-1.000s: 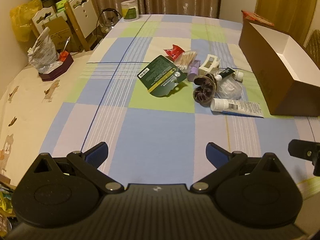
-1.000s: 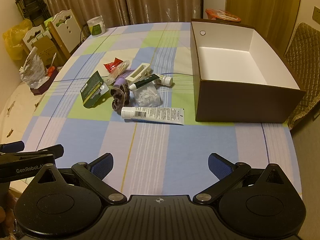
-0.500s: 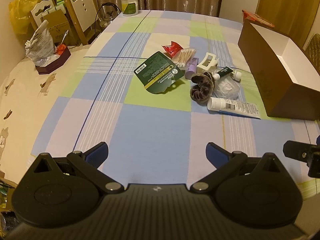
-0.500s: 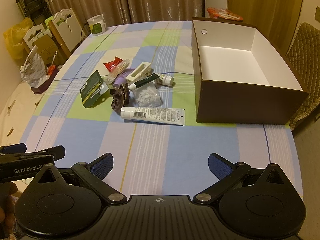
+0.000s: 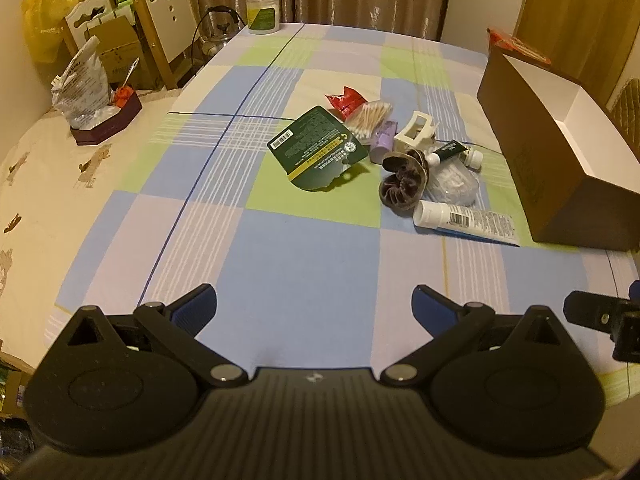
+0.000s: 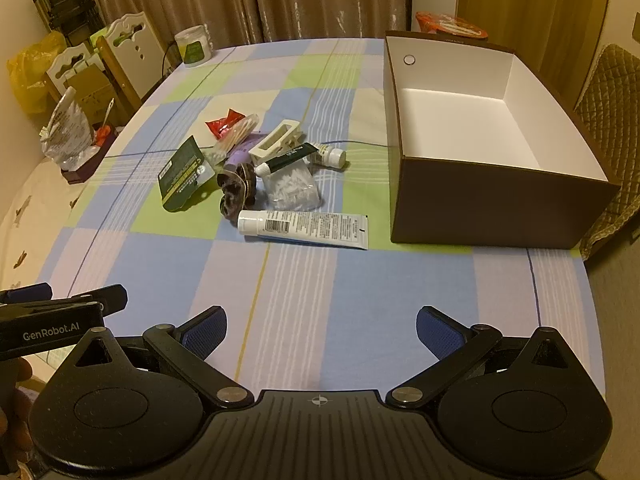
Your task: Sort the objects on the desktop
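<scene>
sorting has not begun, by my judgement: brown box [image 6: 480,196] stands empty at about 2 o'clock in the right wrist view, and every small thing lies loose in one heap on the checked tablecloth [image 6: 300,280]. left gripper [image 5: 314,306] and right gripper [image 6: 320,330] both hover low over the near edge of the table, well apart from the heap, jaws spread wide and holding nothing.

nearest to the right gripper is the white tube [image 6: 304,226], at 12 o'clock in that view, just beside the box's near left corner. its long axis runs from 9 to 3 o'clock, cap toward 9 and flat crimped end toward 3, pointing at the box. the dark scrunchie [image 6: 236,196] touches its cap end, and a clear bag of white bits [image 6: 294,192] lies just behind it. further back lie a small dark green tube [image 6: 288,156], a cream clip [image 6: 276,142], a little white bottle [image 6: 330,155], a bag of cotton swabs [image 6: 234,136], a red packet [image 6: 223,124] and a green card [image 5: 318,148].

next move, as i judge it, calls for the right gripper to reach forward and come down across the white tube's short width, near its middle, clear of the scrunchie, then carry it toward 2 o'clock into the box.
</scene>
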`<state>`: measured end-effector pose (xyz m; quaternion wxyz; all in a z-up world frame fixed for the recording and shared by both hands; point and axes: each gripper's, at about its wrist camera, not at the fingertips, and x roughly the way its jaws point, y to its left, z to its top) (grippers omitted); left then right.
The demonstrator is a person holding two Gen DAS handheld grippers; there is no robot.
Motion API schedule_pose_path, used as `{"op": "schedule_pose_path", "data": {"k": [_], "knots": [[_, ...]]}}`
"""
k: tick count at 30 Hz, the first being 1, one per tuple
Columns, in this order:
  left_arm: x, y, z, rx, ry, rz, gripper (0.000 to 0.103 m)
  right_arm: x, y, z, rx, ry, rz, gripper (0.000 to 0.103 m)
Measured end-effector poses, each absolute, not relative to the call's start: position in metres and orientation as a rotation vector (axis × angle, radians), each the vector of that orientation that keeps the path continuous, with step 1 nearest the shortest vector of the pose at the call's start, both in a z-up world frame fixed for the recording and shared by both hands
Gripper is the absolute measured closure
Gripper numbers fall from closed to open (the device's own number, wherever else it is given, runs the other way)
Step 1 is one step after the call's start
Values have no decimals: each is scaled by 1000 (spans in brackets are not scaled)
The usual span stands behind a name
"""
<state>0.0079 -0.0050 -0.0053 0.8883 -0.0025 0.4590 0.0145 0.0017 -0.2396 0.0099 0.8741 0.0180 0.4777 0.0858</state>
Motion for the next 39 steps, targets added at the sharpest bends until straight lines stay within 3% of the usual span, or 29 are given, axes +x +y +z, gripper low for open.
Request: {"op": "schedule_pose_path", "data": {"k": [39], "knots": [[6, -12, -11, 21, 987, 0, 1, 6, -253, 8, 33, 1006, 186, 0]]}}
